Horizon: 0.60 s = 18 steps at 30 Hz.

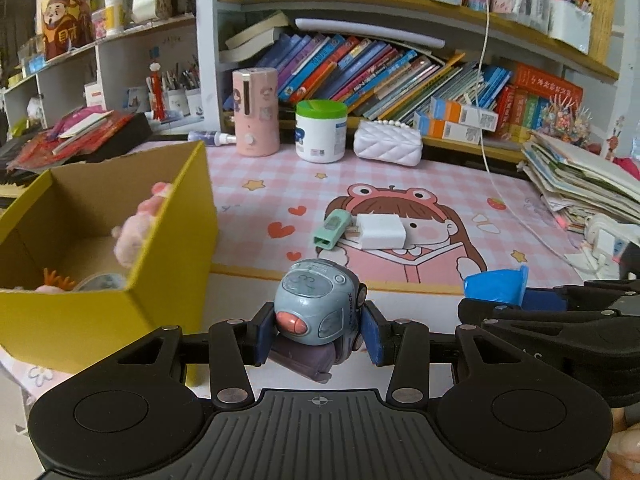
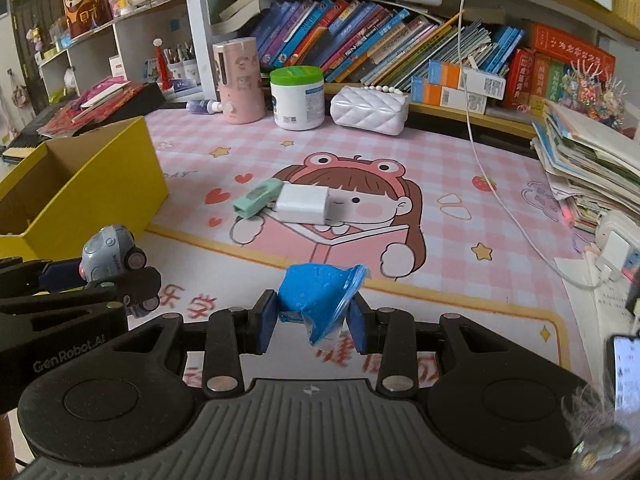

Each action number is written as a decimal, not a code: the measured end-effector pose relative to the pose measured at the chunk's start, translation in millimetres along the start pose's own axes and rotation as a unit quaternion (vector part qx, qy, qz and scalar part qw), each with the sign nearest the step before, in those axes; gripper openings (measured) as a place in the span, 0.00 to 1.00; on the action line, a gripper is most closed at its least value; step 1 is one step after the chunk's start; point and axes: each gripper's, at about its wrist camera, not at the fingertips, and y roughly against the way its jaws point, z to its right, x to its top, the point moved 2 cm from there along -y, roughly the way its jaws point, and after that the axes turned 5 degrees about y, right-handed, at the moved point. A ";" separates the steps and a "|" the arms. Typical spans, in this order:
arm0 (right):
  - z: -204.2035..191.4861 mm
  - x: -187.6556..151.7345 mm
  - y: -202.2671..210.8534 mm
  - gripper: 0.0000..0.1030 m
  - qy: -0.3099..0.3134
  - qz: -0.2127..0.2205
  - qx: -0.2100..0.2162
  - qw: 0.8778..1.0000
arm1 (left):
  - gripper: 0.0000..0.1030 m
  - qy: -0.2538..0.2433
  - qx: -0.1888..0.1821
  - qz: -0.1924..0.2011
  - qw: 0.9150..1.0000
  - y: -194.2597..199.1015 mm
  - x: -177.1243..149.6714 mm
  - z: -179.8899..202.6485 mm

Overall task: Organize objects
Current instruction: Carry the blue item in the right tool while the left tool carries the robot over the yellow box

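Clamped in the left hand-held gripper [image 1: 318,330] is a grey toy car [image 1: 320,306], held beside the yellow box [image 1: 168,280]. Right hand-held gripper [image 2: 312,320] pinches a blue cup [image 2: 318,294]. Beyond, 2 items, a mint stapler [image 2: 256,196] and a white charger [image 2: 304,204], lie on the table's pink checked mat [image 2: 460,160], before crowded bookshelves [image 2: 360,48].
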 end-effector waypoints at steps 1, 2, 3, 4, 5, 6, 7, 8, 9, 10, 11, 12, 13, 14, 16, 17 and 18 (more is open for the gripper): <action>-5.5 -1.4 3.1 0.34 0.000 0.001 -0.002 1.000 | 0.41 0.000 -0.002 0.001 1.000 4.0 -1.5 -4.2; -11.7 -3.3 6.7 0.34 -0.001 0.001 -0.004 1.000 | 0.41 0.000 -0.004 0.003 1.000 9.4 -4.2 -10.6; -18.7 -5.5 10.5 0.34 -0.002 0.001 -0.006 1.000 | 0.41 0.000 -0.005 0.004 1.000 14.2 -6.6 -16.7; -26.1 -7.7 14.2 0.34 -0.003 0.001 -0.007 1.000 | 0.41 0.000 -0.006 0.005 1.000 19.0 -9.1 -22.8; -33.9 -10.4 18.0 0.34 -0.003 0.001 -0.008 1.000 | 0.41 0.000 -0.007 0.005 1.000 24.2 -11.4 -29.0; -42.5 -13.1 22.1 0.34 -0.003 0.001 -0.009 1.000 | 0.41 0.001 -0.007 0.006 1.000 28.5 -14.0 -35.3; -51.1 -15.6 26.1 0.34 -0.002 0.001 -0.010 1.000 | 0.41 0.003 -0.007 0.006 1.000 33.0 -16.0 -42.1; -59.4 -17.9 29.7 0.34 -0.001 0.001 -0.011 1.000 | 0.41 0.006 -0.005 0.005 1.000 39.0 -18.7 -51.0; -68.3 -20.2 33.9 0.34 0.001 0.001 -0.011 1.000 | 0.41 0.009 -0.005 0.005 1.000 43.6 -20.5 -57.7; -77.8 -22.7 38.6 0.34 0.003 0.003 -0.010 1.000 | 0.41 0.011 -0.003 0.006 1.000 49.3 -23.0 -66.6; -86.3 -25.2 42.0 0.34 0.004 0.003 -0.009 1.000 | 0.41 0.012 -0.002 0.006 1.000 54.1 -25.6 -73.8; -95.5 -28.3 44.9 0.34 0.005 0.003 -0.008 1.000 | 0.41 0.013 0.000 0.006 1.000 58.5 -28.3 -81.0; -104.6 -30.9 46.8 0.34 0.005 0.001 -0.006 1.000 | 0.41 0.014 0.002 0.005 1.000 63.1 -31.5 -89.1; -112.2 -33.6 48.3 0.34 0.005 -0.002 -0.003 1.000 | 0.41 0.015 0.004 0.004 1.000 67.9 -35.1 -96.5; -129.2 -38.6 51.3 0.34 0.004 -0.006 0.001 1.000 | 0.41 0.019 0.010 0.002 1.000 75.7 -41.3 -111.1; -137.4 -40.9 53.1 0.34 0.004 -0.006 0.003 1.000 | 0.41 0.021 0.013 0.001 1.000 80.2 -44.8 -120.0; -145.4 -42.9 54.5 0.34 0.005 -0.007 0.005 1.000 | 0.41 0.023 0.017 0.001 1.000 83.8 -47.3 -126.6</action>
